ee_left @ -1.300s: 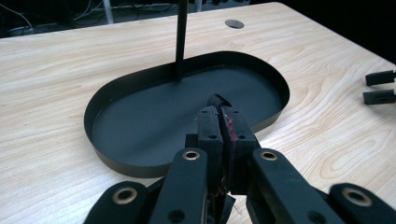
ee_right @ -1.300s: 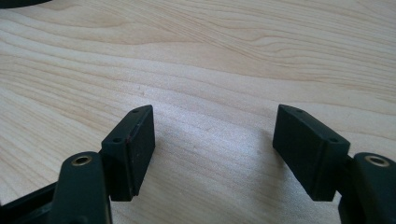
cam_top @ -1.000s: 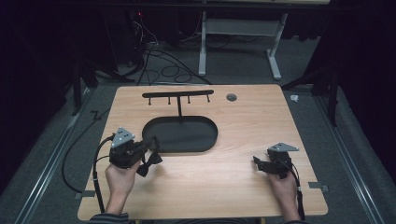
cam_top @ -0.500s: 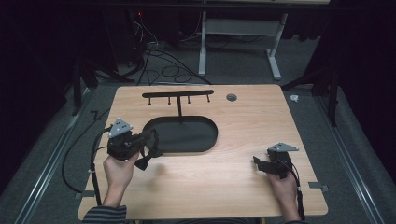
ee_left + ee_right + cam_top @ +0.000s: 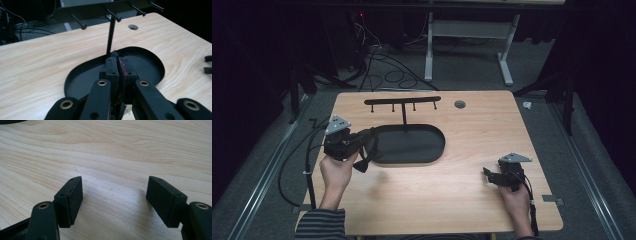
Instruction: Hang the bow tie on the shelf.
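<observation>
Pale wood table (image 5: 462,200) carries a black oval tray (image 5: 412,145) with a pegged rack (image 5: 402,101) behind. The left gripper (image 5: 117,66), jaws pressed together, hovers over the tray's edge; the right gripper (image 5: 113,200) rests with jaws apart on bare wood.

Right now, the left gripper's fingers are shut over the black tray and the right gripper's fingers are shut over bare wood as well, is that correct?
Not quite: the right gripper is open, its fingers standing well apart over the bare table, as the right gripper view shows. The left gripper is indeed shut over the black tray.
</observation>
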Tool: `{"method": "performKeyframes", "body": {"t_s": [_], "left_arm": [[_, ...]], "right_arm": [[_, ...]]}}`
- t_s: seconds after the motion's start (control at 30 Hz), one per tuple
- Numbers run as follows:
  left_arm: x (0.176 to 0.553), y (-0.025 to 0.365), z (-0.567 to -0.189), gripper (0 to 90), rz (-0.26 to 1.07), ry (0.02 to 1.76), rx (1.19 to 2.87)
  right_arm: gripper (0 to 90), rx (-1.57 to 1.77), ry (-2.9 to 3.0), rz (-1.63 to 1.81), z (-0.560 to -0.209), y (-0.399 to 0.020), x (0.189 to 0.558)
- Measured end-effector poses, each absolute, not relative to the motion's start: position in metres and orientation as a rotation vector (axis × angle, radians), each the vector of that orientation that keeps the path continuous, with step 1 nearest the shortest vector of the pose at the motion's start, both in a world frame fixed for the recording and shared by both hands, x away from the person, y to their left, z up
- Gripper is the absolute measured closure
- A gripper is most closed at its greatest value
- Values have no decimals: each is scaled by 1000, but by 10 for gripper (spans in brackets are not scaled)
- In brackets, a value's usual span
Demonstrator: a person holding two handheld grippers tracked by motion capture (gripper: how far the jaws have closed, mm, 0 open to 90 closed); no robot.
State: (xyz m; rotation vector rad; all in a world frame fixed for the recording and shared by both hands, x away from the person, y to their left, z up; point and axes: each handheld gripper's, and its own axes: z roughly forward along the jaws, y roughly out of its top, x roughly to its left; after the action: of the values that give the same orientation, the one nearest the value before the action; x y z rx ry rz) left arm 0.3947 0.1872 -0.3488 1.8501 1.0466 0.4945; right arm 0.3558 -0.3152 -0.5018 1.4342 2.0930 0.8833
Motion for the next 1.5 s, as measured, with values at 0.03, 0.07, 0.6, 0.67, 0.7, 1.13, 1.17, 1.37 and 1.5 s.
{"method": "performKeyframes", "body": {"t_s": [0.03, 0.07, 0.6, 0.67, 0.7, 1.13, 1.17, 1.37, 1.5], "left_arm": [[397, 187, -348, 871, 498, 1048, 1849], [398, 187, -348, 872, 500, 1049, 1849], [428, 186, -335, 871, 533, 1074, 1820], [432, 186, -335, 872, 538, 1078, 1819], [434, 186, -335, 872, 531, 1081, 1815], [460, 183, -335, 870, 534, 1122, 1789], [461, 183, -336, 870, 537, 1127, 1790], [469, 183, -338, 867, 548, 1148, 1802], [473, 183, -339, 864, 558, 1164, 1805]], "right_arm": [[306, 1434, 2093, 884, -502, -315, 356], [306, 1434, 2091, 884, -502, -315, 356], [306, 1433, 2091, 884, -502, -315, 356], [306, 1436, 2091, 885, -502, -315, 356], [306, 1434, 2091, 884, -502, -315, 356], [305, 1439, 2090, 890, -502, -316, 356], [305, 1439, 2090, 890, -502, -316, 356], [305, 1440, 2090, 892, -502, -316, 356], [305, 1441, 2090, 894, -502, -316, 356]]}}
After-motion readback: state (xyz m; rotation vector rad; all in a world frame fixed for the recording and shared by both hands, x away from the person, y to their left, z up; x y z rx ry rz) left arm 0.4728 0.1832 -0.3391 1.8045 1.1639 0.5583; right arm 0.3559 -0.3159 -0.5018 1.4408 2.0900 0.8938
